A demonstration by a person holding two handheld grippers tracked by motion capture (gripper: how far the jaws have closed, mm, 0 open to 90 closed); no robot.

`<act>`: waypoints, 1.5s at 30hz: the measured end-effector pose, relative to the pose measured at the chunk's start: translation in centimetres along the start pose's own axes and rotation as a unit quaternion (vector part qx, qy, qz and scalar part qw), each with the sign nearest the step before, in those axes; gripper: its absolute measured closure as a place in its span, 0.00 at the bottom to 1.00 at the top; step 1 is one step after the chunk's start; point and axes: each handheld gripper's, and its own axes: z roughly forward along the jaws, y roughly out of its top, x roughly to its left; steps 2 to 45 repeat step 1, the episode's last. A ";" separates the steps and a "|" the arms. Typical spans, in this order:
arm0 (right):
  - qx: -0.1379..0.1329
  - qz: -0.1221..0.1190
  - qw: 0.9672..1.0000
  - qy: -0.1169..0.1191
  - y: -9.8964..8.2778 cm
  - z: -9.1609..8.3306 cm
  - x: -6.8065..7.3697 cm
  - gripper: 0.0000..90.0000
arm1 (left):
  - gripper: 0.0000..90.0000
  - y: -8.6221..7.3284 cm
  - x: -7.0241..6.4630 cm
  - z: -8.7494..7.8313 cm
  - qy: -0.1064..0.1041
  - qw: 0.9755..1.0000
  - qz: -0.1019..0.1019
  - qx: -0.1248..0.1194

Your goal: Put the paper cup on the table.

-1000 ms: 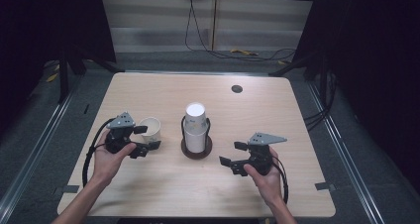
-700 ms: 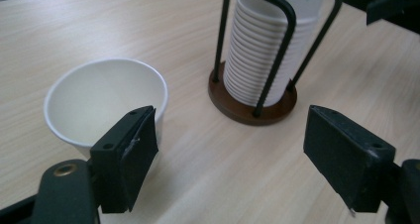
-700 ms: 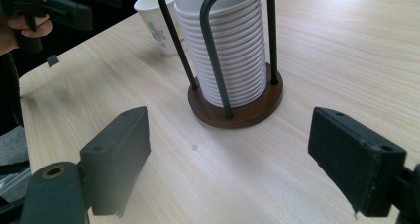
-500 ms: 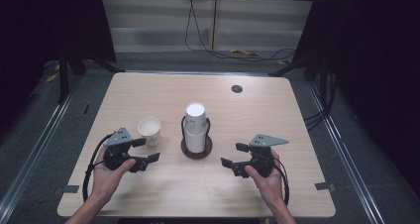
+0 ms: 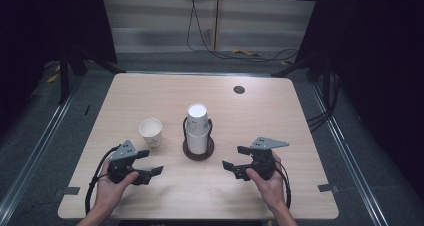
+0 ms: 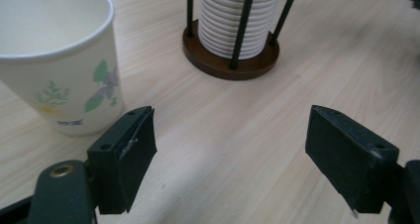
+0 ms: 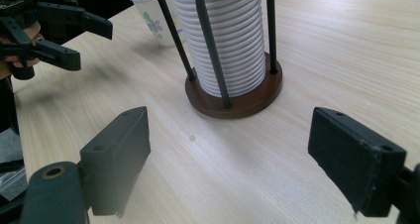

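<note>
A white paper cup [image 5: 150, 131] with a flower print stands upright on the table, left of the holder. In the left gripper view the cup [image 6: 59, 60] is ahead and left of the jaws. A stack of white cups [image 5: 197, 128] sits in a black wire holder on a round brown base [image 5: 198, 153]. My left gripper [image 5: 150, 162] lies near the front edge, apart from the cup. Its jaws have just been opening, and nothing is between them. On the right, my right gripper [image 5: 235, 157] is open and empty, and it points at the stack [image 7: 223, 40].
The wooden table [image 5: 280, 116] has a small dark round grommet [image 5: 239, 90] at the back right. Cables trail from both grippers toward the front edge. Dark floor and cables lie beyond the table's far edge.
My left gripper has drawn back from the paper cup toward the front edge and sunk lower. The cup stays standing where it was. The right gripper has not moved.
</note>
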 end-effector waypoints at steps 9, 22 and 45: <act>0.001 0.000 1.000 -0.003 0.0 0.1 0.0 0.18 | 0.22 0.0 -0.1 0.1 -0.003 1.000 0.002 -0.002; 0.001 0.000 1.000 -0.003 0.0 0.1 0.0 0.18 | 0.22 0.0 -0.1 0.1 -0.003 1.000 0.002 -0.002; 0.001 0.000 1.000 -0.003 0.0 0.1 0.0 0.18 | 0.22 0.0 -0.1 0.1 -0.003 1.000 0.002 -0.002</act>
